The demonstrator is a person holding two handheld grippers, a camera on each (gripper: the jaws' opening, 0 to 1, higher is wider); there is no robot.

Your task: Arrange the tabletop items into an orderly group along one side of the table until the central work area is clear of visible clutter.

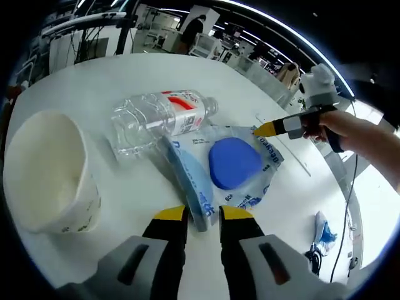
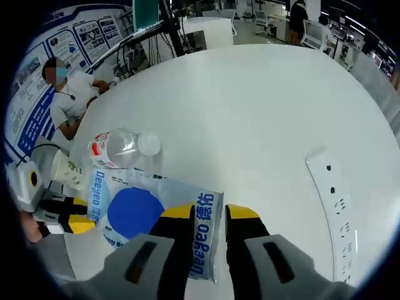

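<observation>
A blue-and-white wipes packet (image 1: 232, 162) with a round blue lid lies on the white table (image 1: 94, 81). My left gripper (image 1: 203, 215) is shut on its near corner, and that edge is folded upward. My right gripper (image 1: 265, 129), held by a hand, meets the packet's far edge. In the right gripper view, the printed edge of the packet (image 2: 134, 212) runs between the jaws of my right gripper (image 2: 209, 215), which is shut on it. The left gripper (image 2: 78, 215) sits at the opposite edge. A clear bottle (image 1: 165, 115) (image 2: 119, 149) with a red label lies on its side just beyond the packet.
A white paper cup (image 1: 47, 172) (image 2: 65, 169) stands next to the bottle and packet. A white power strip (image 2: 334, 194) lies on the table (image 2: 250, 100) to the right of the packet. A seated person (image 2: 69, 94) is at the table's far edge. Desks and equipment stand behind.
</observation>
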